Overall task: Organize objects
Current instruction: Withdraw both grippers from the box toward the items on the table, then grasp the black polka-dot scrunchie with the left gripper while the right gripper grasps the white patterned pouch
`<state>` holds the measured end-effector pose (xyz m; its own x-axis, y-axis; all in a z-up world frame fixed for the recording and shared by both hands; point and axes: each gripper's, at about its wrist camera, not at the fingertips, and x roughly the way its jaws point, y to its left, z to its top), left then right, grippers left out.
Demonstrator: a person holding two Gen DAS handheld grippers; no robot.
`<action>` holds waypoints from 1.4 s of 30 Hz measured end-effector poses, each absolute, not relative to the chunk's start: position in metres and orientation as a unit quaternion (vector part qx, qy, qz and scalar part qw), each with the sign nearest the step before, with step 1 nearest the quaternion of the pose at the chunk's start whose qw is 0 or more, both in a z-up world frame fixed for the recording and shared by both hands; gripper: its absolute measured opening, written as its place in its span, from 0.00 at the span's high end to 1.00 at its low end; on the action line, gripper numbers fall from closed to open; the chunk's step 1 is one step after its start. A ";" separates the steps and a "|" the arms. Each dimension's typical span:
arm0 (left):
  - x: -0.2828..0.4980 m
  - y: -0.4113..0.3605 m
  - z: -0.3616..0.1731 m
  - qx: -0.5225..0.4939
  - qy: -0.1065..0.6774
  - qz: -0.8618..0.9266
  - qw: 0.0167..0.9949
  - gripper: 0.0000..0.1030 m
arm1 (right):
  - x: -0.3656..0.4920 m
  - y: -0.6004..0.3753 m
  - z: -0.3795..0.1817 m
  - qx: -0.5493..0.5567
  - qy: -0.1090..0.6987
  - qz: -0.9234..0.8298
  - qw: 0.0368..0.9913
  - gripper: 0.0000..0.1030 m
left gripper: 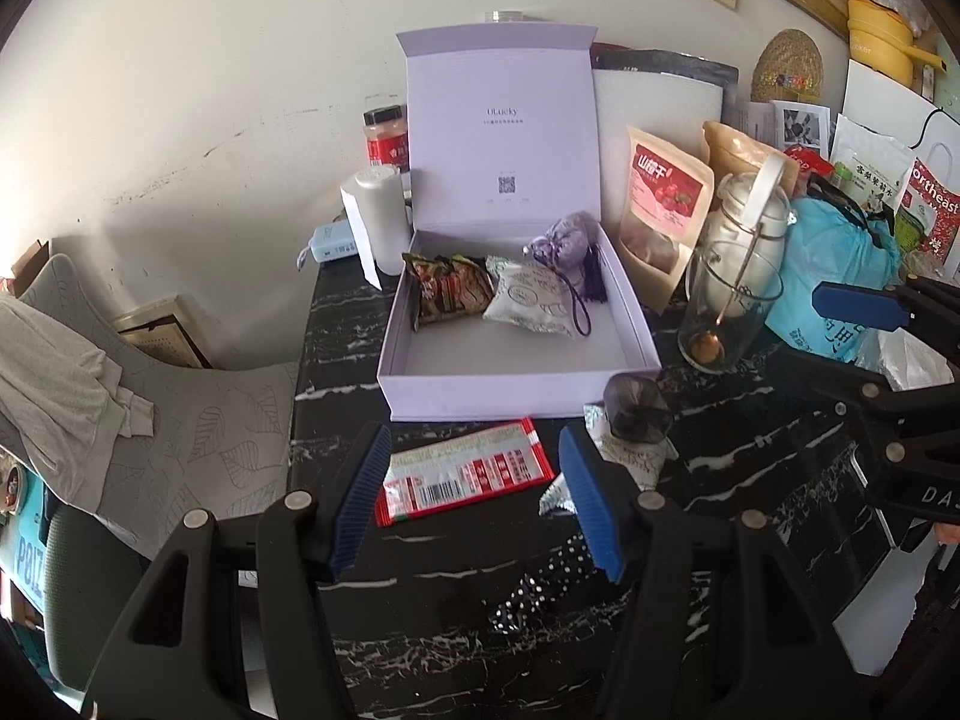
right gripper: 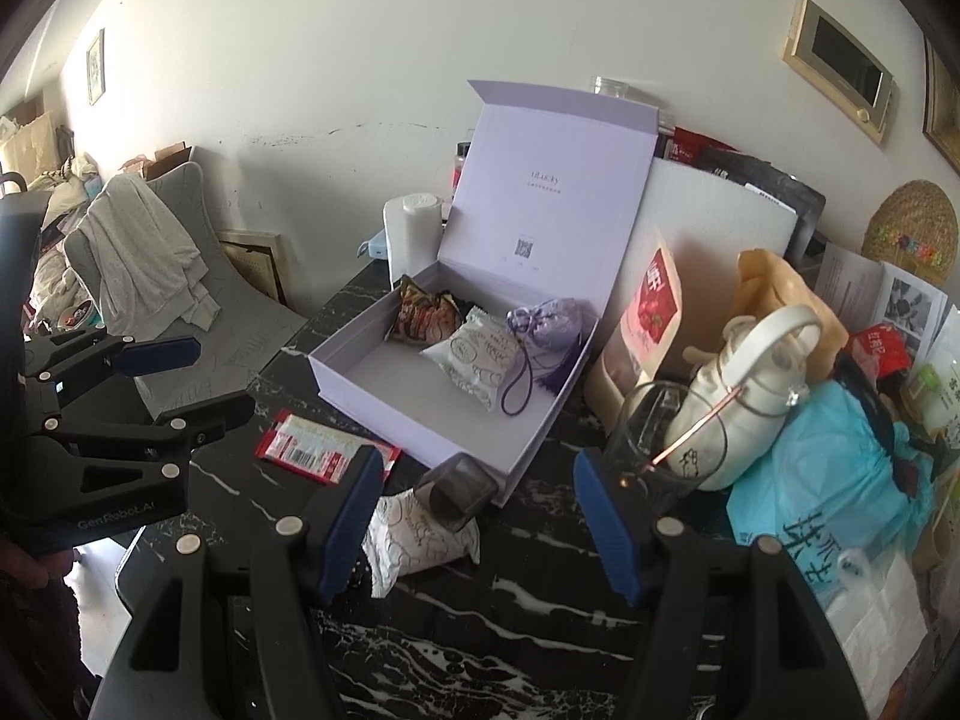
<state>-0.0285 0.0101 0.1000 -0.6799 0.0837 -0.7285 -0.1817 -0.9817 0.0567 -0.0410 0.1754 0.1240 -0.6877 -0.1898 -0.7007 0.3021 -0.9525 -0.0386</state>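
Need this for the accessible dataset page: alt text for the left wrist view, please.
An open lilac gift box sits on a black marble table, holding two snack packets and a purple pouch. The left tool hangs open over a red-and-white packet lying in front of the box. A glass with a spoon and bags crowd the right side.

Lilac box [left gripper: 510, 387] open; red sachet [left gripper: 468, 477] flat nr front.

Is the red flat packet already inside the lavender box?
No, the red flat packet lies on the black table in front of the open lavender box.
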 end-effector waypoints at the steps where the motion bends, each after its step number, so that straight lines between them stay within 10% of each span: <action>1: -0.026 0.010 0.096 -0.396 0.060 0.913 0.073 0.45 | -0.039 0.176 0.121 0.373 0.075 -0.915 0.136 0.35; 42: -0.013 0.023 -0.024 -0.475 0.056 0.864 0.160 0.45 | -0.046 0.168 0.005 0.443 0.045 -0.868 0.219 0.22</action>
